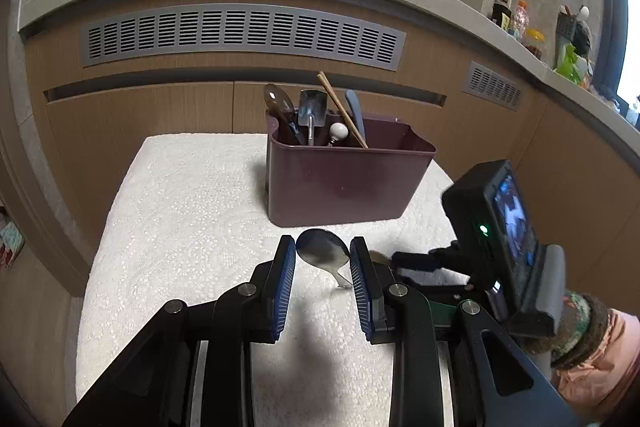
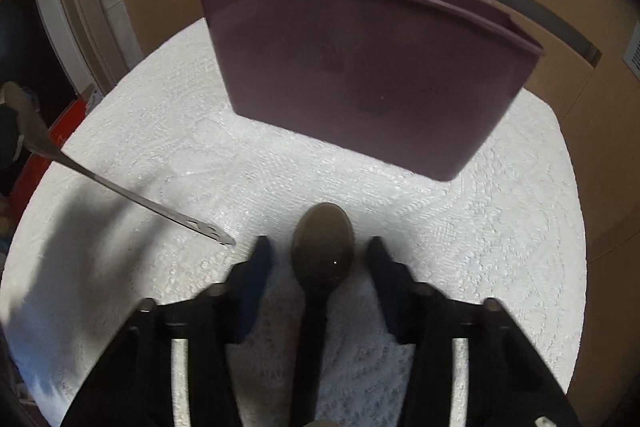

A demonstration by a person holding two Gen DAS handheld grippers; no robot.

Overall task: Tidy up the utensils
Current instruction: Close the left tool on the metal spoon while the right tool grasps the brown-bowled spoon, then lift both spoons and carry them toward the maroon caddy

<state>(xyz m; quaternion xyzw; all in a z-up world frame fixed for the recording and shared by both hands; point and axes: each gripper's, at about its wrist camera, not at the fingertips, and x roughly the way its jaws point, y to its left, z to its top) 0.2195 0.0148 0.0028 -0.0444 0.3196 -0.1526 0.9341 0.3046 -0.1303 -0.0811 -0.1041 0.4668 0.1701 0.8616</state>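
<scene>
A maroon utensil holder (image 1: 340, 179) stands on a white textured mat (image 1: 180, 227) and holds several utensils and chopsticks; it also shows in the right wrist view (image 2: 360, 67). My left gripper (image 1: 323, 255) is shut on the bowl of a steel spoon (image 1: 322, 251), handle pointing right and down. That spoon shows at the left of the right wrist view (image 2: 132, 197), lifted off the mat. My right gripper (image 2: 318, 247) is open around a dark spoon (image 2: 322, 247) that lies on the mat between its fingers. The right gripper's body (image 1: 496, 239) sits just right of my left gripper.
Wooden cabinet fronts with grey vent grilles (image 1: 240, 35) stand behind the mat. A countertop (image 1: 560, 67) above at the right carries bottles and bags. A red object (image 2: 68, 119) lies beyond the mat's left edge.
</scene>
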